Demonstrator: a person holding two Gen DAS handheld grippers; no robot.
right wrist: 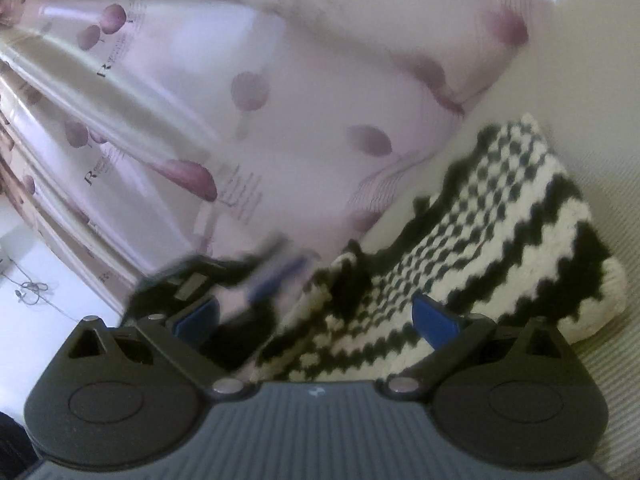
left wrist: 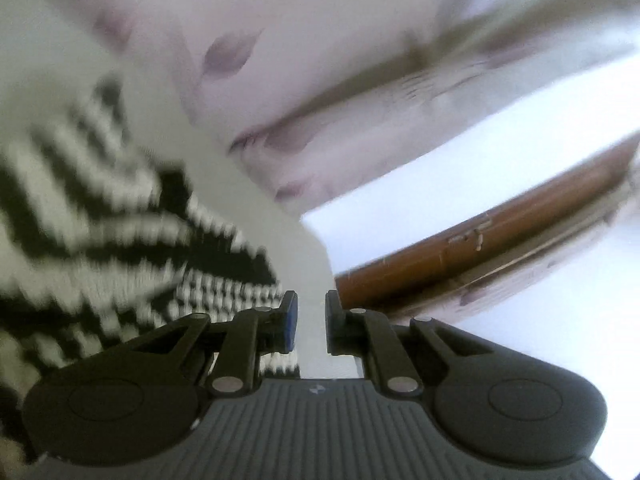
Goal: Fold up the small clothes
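Observation:
A black-and-cream zigzag knitted garment (right wrist: 480, 240) lies folded on a pale sheet (right wrist: 592, 128). My right gripper (right wrist: 316, 320) hovers just in front of its near edge, jaws wide open, blue pads (right wrist: 436, 320) on either side and nothing gripped. In the left wrist view the same garment (left wrist: 100, 232) is a blur at the left. My left gripper (left wrist: 310, 328) points past the garment's right edge over the sheet (left wrist: 256, 200). Its jaws stand a narrow gap apart with nothing between them. From the right wrist view the left gripper (right wrist: 256, 280) is a dark blur left of the garment.
White fabric printed with purple petals (right wrist: 280, 120) hangs or lies behind the garment and fills the background (left wrist: 320, 60). A brown wooden rail (left wrist: 500, 240) runs at the right of the left wrist view. A thin cord (right wrist: 30, 290) lies on a white surface at far left.

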